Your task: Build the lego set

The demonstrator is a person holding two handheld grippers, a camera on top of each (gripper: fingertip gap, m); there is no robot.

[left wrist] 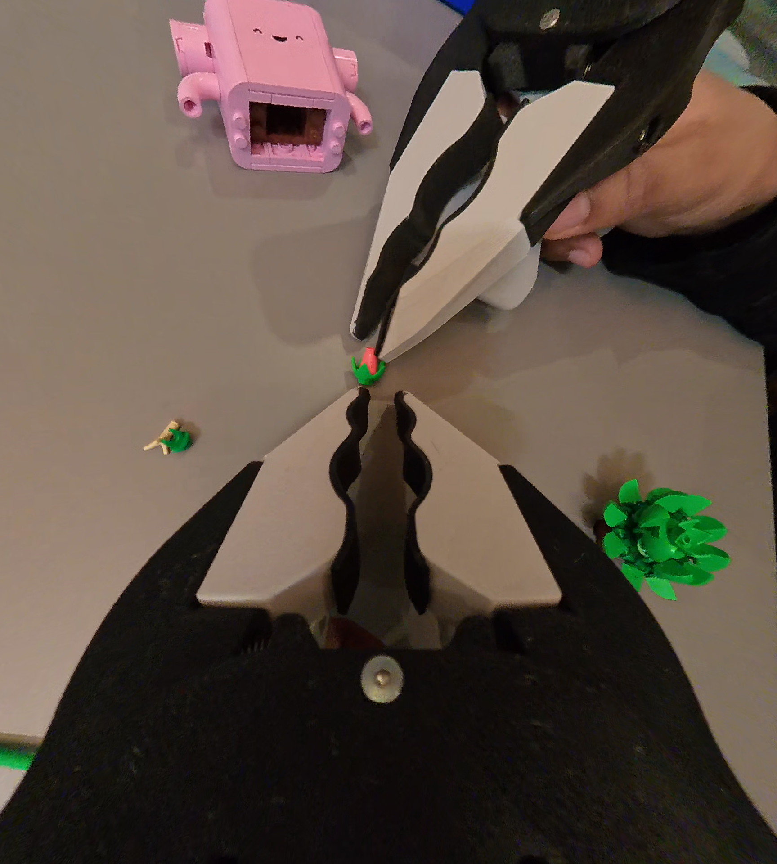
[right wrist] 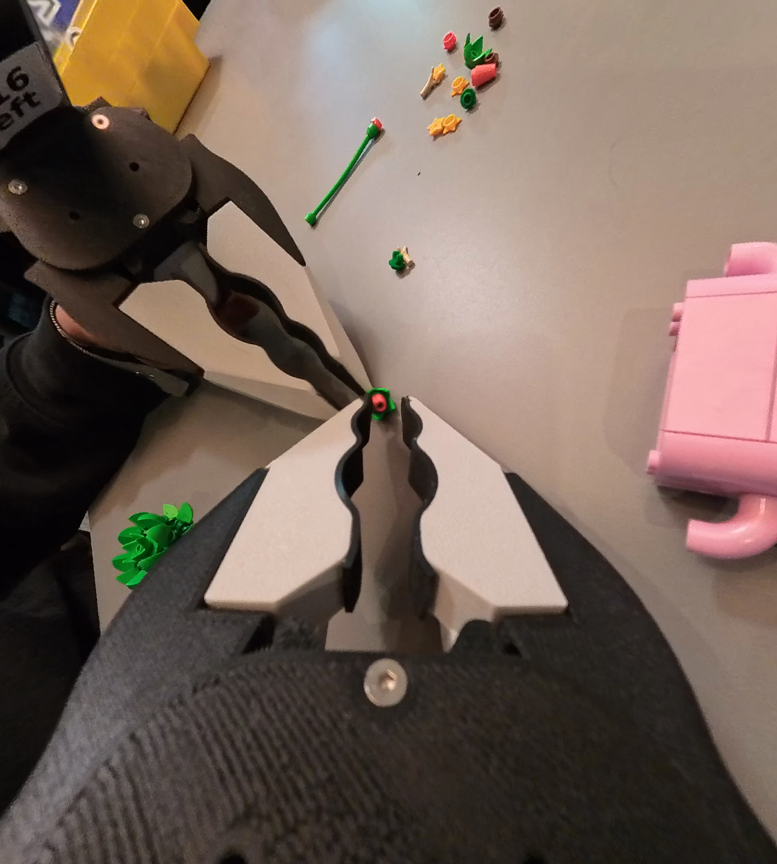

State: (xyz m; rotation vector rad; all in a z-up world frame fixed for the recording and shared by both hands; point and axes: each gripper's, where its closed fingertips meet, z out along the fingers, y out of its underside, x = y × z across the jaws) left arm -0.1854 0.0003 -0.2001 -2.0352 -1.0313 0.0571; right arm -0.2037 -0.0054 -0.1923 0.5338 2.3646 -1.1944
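A small bud point(left wrist: 367, 367), a red cone in green sepals, stands on the grey table point(left wrist: 96, 280). My left gripper point(left wrist: 381, 393) is part open and empty, its tips just short of the bud. My right gripper point(right wrist: 384, 403) is part open with the bud point(right wrist: 379, 406) between its fingertips, against the left finger and with a gap to the right one. In the left wrist view the right gripper point(left wrist: 370, 348) comes down from the upper right onto the bud. In the right wrist view the left gripper point(right wrist: 359, 395) reaches in from the left.
A pink box figure point(left wrist: 279, 84) lies at the far side, also right point(right wrist: 741, 397). A green leafy plant point(left wrist: 662, 537) sits near the table edge. A green piece with a tan stem point(right wrist: 400, 259), a green stalk point(right wrist: 344, 173), several loose parts point(right wrist: 466, 75) and a yellow box point(right wrist: 134, 56) lie beyond. Both grippers' tips are close together, under 4 cm apart. The green leafy plant point(left wrist: 662, 537) is about 11 centimeters from my left fingertips. My right wrist view point(right wrist: 148, 522) looks at it from another angle.
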